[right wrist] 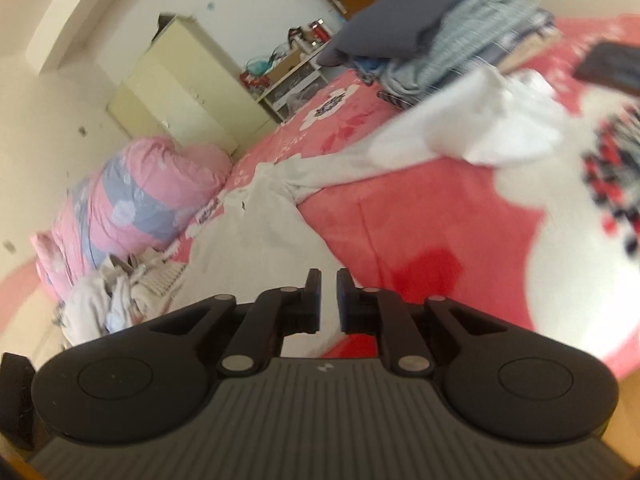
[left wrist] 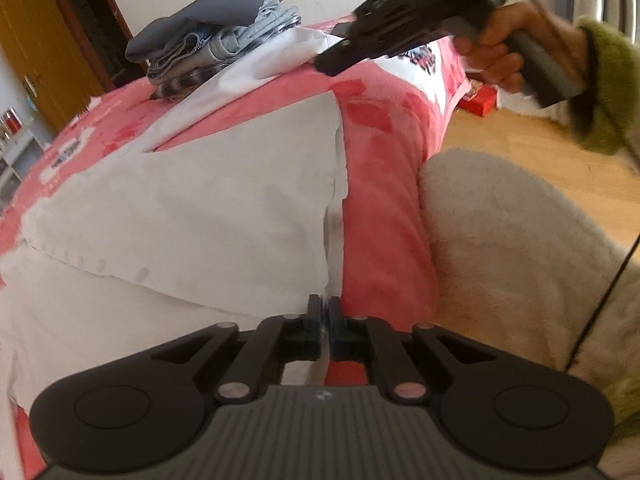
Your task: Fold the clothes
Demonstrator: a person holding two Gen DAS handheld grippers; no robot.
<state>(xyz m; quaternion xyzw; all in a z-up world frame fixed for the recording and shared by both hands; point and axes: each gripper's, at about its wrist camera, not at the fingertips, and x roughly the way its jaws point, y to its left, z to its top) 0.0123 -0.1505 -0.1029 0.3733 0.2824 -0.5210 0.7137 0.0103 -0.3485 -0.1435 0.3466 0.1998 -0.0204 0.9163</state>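
Folding this white long-sleeved top [left wrist: 192, 208] well comes down to the sleeve, so look at where everything sits first. The top lies spread on the pink fleece bed cover [left wrist: 384, 184], close to the bed's near edge, with its body already doubled over into a flat panel. One long white sleeve [left wrist: 264, 64] trails away across the bed toward the stack of folded grey and blue clothes [left wrist: 208, 44] at the far side.

Your left gripper [left wrist: 328, 312] looks pinched closed on the hem at the panel's side edge. Treat it as the anchor and keep the cloth taut but not lifted.

Your right gripper [right wrist: 329, 296] stands only narrowly apart with nothing between its fingers. From the left camera it hovers above the sleeve's far end.

The next move, as I judge it, is to take that sleeve near its cuff and lay it back across the panel. Widen the right gripper before you descend, so that you catch one layer of sleeve — not the bed cover beneath.

Carry the sleeve low and straight, since a high arc will let it twist. Keep clear of the stack — a brush could topple it.
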